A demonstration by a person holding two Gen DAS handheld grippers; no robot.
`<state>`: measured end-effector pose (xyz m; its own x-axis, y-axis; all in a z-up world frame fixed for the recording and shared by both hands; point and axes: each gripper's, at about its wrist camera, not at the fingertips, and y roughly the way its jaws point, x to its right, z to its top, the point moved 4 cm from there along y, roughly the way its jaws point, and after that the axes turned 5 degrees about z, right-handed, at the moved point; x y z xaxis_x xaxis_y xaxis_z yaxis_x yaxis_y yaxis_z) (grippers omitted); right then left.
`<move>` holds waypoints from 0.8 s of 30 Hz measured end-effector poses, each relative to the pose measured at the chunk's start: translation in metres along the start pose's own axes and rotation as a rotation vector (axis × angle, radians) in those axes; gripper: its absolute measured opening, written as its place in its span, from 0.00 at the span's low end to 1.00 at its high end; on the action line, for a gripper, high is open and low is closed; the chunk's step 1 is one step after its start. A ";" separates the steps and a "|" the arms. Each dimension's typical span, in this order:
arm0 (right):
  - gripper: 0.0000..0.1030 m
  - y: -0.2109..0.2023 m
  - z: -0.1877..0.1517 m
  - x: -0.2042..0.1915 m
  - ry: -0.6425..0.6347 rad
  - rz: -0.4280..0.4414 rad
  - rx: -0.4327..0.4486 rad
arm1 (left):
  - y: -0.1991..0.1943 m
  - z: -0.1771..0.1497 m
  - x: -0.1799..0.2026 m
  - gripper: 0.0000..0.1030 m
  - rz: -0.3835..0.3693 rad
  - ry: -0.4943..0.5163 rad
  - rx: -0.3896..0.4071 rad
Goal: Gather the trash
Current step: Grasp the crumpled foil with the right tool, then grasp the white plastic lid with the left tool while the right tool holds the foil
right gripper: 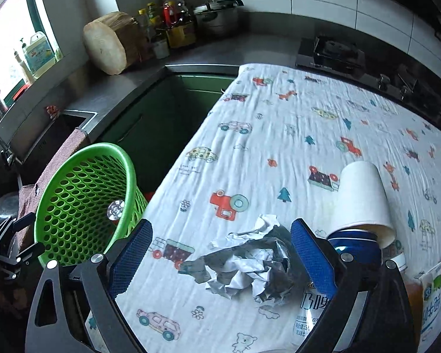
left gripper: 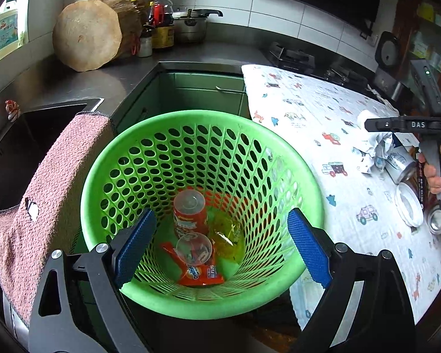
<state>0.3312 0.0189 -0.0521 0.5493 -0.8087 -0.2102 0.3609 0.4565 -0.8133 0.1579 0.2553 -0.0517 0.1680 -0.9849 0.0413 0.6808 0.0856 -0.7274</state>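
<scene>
The green perforated basket (left gripper: 279, 153) is tilted with its mouth toward my left gripper (left gripper: 222, 247), which is open at the near rim. Inside lie a red chips can (left gripper: 189, 211), a clear cup (left gripper: 194, 248), an orange wrapper (left gripper: 201, 273) and a yellow wrapper (left gripper: 226, 235). My right gripper (right gripper: 222, 256) is open over the printed cloth (right gripper: 264, 135), with a crumpled paper ball (right gripper: 250, 264) between its fingers, close to the right pad. A white paper cup (right gripper: 358, 200) sits upside down on a blue can (right gripper: 352, 241) just right of it. The basket (right gripper: 82, 194) is at the table's left edge.
A plastic package (right gripper: 311, 306) and a labelled bottle (right gripper: 426, 291) lie under the right gripper. A pink towel (left gripper: 44, 194) hangs over the sink (left gripper: 23, 135). A wooden block (left gripper: 88, 35), bottles (left gripper: 161, 14), a pot (left gripper: 191, 26) and the stove (right gripper: 332, 53) line the counter. A hand (left gripper: 433, 176) holds the right gripper's handle.
</scene>
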 end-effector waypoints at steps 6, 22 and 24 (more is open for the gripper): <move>0.78 0.026 -0.009 0.009 0.025 -0.025 -0.069 | 0.004 -0.002 0.010 0.87 -0.012 0.027 -0.008; 0.41 0.004 -0.023 0.008 0.001 -0.038 -0.042 | 0.006 -0.008 0.054 0.87 -0.075 0.101 -0.022; 0.41 -0.010 -0.025 0.005 -0.007 -0.024 -0.021 | 0.004 -0.008 0.067 0.87 -0.101 0.117 -0.025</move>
<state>0.3116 0.0007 -0.0590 0.5460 -0.8167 -0.1870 0.3583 0.4294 -0.8290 0.1661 0.1884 -0.0571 0.0142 -0.9993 0.0357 0.6721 -0.0169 -0.7403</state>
